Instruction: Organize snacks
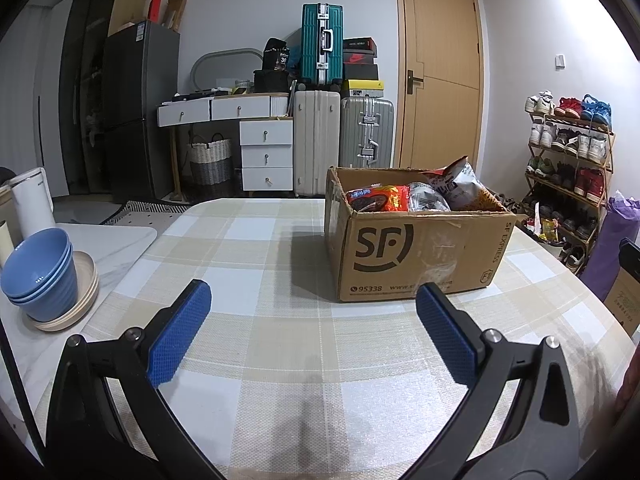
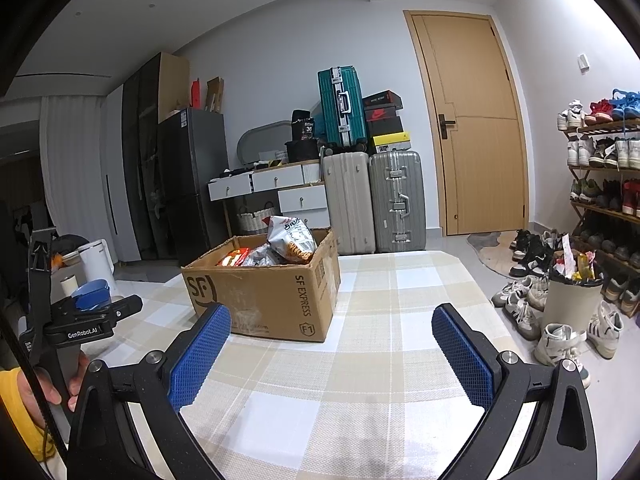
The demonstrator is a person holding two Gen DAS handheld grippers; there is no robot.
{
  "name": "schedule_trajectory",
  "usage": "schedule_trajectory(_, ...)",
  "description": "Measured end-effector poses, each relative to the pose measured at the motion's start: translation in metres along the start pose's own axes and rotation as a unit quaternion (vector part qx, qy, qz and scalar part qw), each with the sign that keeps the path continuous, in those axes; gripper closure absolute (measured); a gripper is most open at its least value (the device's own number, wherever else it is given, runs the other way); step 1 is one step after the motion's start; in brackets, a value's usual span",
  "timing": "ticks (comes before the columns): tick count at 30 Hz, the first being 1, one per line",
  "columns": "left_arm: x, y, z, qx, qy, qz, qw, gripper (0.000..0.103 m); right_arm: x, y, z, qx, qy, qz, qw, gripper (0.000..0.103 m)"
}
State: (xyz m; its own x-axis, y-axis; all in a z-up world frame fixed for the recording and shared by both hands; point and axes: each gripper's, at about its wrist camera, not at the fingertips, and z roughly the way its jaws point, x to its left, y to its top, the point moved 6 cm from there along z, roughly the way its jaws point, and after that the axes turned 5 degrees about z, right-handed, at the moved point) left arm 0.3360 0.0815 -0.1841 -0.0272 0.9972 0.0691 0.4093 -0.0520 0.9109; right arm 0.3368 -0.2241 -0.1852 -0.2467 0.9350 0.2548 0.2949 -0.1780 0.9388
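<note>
Snack packets sit piled inside the cardboard box; the checked worktop around it carries no snacks. Left gripper and right gripper hover short of it, jaws spread wide, holding nothing. Could be sorted, or awaiting unpacking.

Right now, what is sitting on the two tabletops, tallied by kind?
Cardboard box holding snack bags: 1
Blue bowls, stacked: 3
Beige plates under the bowls: 2, as far as the rims show
White kettle: 1
Total: 7, with the snack bags inside the box not counted singly because they overlap.
</note>
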Motion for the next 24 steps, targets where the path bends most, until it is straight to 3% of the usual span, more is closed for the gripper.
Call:
schedule_trajectory(19, 0.0033, -0.0015, 0.0012, 0.007, 0.014, -0.008, 0.9998, 0.001, -0.0039, -0.0020, -0.0001, 0.002, -0.001, 0.002, 1.000, 0.001)
schedule_trajectory(24, 0.0020, -0.0016, 0.0018, 0.009, -0.002, -0.016, 0.9998, 0.001, -0.0035, -0.0019, -0.0004, 0.002, -0.002, 0.001, 1.000, 0.001)
